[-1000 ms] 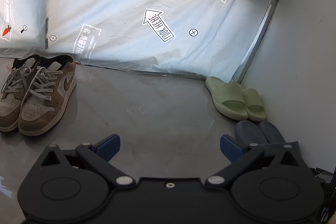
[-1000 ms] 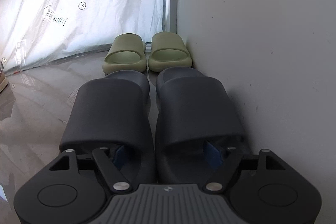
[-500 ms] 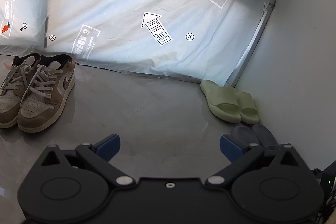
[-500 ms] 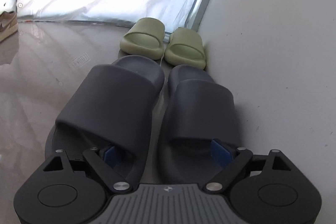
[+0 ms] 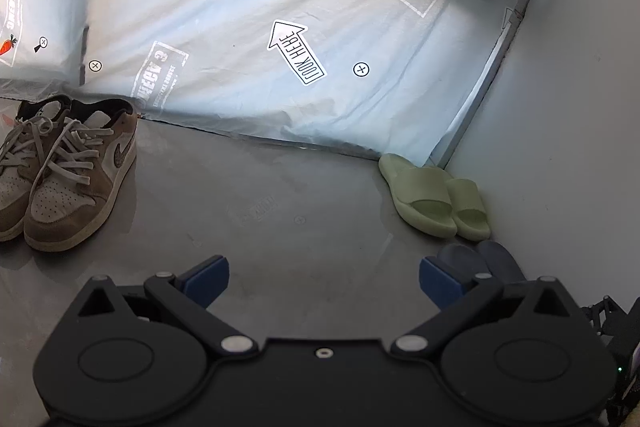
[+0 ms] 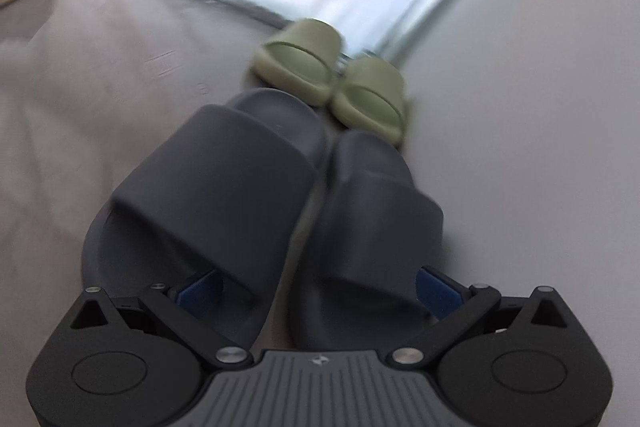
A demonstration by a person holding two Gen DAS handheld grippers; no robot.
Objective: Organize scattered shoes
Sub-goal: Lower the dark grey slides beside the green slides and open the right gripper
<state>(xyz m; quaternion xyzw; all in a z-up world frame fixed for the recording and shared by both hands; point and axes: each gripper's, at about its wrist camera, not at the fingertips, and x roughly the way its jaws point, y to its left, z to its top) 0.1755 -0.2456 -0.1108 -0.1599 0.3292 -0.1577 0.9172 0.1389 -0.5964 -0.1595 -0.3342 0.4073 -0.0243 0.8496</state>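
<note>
In the right wrist view a pair of dark grey slides (image 6: 240, 183) lies side by side on the floor along the wall, with a pair of green slides (image 6: 324, 83) just beyond them. My right gripper (image 6: 318, 291) is open, its blue pads wide apart over the heels of the grey slides, holding nothing. In the left wrist view my left gripper (image 5: 324, 277) is open and empty above bare floor. There the green slides (image 5: 434, 201) sit by the wall, the grey slides (image 5: 480, 259) nearer, and a pair of brown sneakers (image 5: 68, 175) stands at the left.
A white wall (image 5: 580, 107) runs along the right. A crinkled plastic sheet (image 5: 260, 27) with printed marks covers the back. The grey floor (image 5: 256, 207) lies between the sneakers and the slides.
My right gripper has pulled back and swung, so the view is now blurred and the slides look smaller. My left gripper has drawn back slightly. Both stayed open.
</note>
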